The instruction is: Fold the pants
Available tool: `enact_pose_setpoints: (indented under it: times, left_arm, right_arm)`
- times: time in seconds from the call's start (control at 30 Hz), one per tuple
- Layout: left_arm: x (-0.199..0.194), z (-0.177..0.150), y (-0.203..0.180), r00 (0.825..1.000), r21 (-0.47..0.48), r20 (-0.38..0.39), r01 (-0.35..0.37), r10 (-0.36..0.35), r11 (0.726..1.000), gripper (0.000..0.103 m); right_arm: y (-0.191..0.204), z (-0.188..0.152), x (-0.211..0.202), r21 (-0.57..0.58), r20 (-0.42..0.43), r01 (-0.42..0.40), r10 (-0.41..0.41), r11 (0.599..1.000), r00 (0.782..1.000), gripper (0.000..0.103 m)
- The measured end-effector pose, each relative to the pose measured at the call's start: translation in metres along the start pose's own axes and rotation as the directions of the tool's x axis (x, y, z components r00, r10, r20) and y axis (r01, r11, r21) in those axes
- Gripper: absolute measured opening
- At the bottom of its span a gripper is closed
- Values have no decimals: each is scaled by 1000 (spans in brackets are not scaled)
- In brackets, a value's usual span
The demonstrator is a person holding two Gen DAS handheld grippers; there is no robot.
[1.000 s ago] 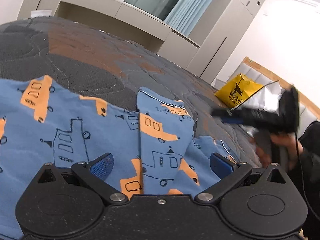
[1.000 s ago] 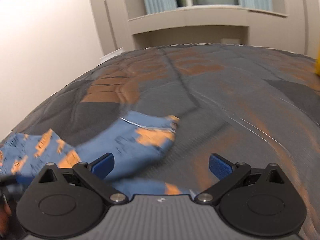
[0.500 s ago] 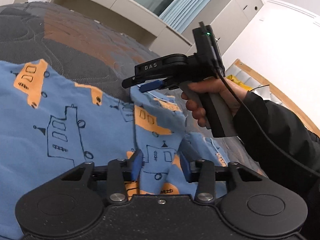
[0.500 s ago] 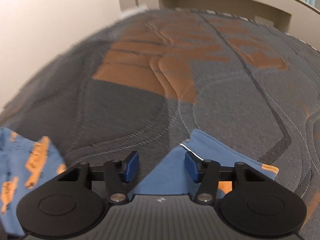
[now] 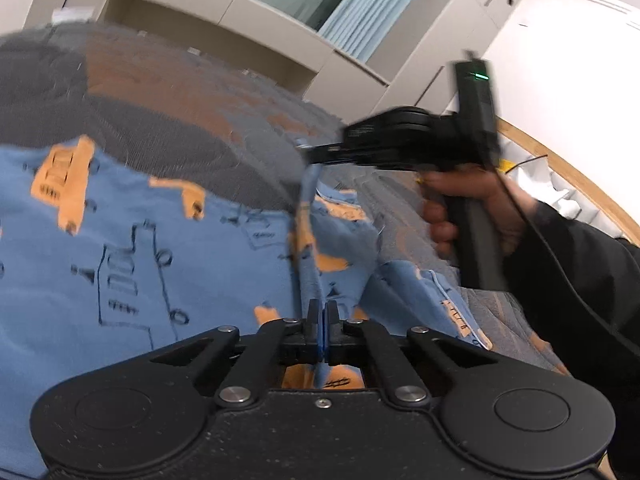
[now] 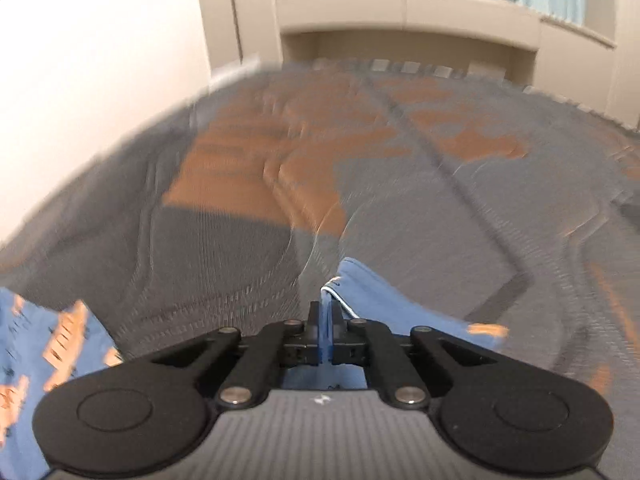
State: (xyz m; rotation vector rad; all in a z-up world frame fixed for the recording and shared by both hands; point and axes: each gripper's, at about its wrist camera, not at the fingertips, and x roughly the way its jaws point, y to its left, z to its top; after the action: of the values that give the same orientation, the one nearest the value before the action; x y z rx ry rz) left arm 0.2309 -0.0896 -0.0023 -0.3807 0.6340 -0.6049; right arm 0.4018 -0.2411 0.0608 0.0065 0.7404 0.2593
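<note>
The pants point(image 5: 120, 264), blue with orange vehicle prints and dark line drawings, lay spread on the bed point(image 5: 168, 120), covering the near and left part of the left wrist view. One narrower section of the fabric was drawn up off the bed into a taut ridge running from the left hand-held gripper point(image 5: 322, 318) toward the right hand-held gripper point(image 5: 316, 152).

The left hand-held gripper had its two fingers pressed together on that ridge of the pants, with a thin fold of blue cloth caught between the blue pads. In the right wrist view, the right hand-held gripper point(image 6: 325, 320) was likewise clamped on the pants point(image 6: 384, 300), pinching an edge with a pale piped hem; the cloth spread away to the right of the fingers and lay on the bed point(image 6: 400, 200), and another part of the pants showed at the lower left corner.

From the left wrist view the right hand-held gripper hung above the bed, gripped at its handle by the person's right hand point(image 5: 472, 208), whose dark sleeve point(image 5: 580, 280) ran off to the right.

The bed cover was quilted grey with rust-orange patches. Beyond it stood beige cabinets point(image 5: 256, 12) and pale blue curtains point(image 5: 360, 4), a white wall point(image 5: 580, 80) to the right, and a wooden rail point(image 5: 560, 168) near the bed's edge
</note>
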Motion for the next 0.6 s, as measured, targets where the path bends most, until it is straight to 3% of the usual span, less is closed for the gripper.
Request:
enact_pose_setpoints:
  times: [0.13,0.3,0.47,0.6]
  left_arm:
    - [-12,7,-25,999,128,43,-7,1,992,0]
    - [-20,3,-55,998,320,50,-45,30,946,0]
    - [-14,-19,-74,995,477,18,-94,98,874,0]
    - [-8,-42,-74,990,508,-25,-108,140,855,0]
  right_arm:
    - [-26,-16,-77,39,143,24,-29,999,989,2]
    - [-68,-69,-173,119,253,30,-60,992,966,2]
    - [-94,-152,-207,221,215,18,-67,975,974,2]
    - [-114,-198,-195,299,138,2,-45,954,989,2]
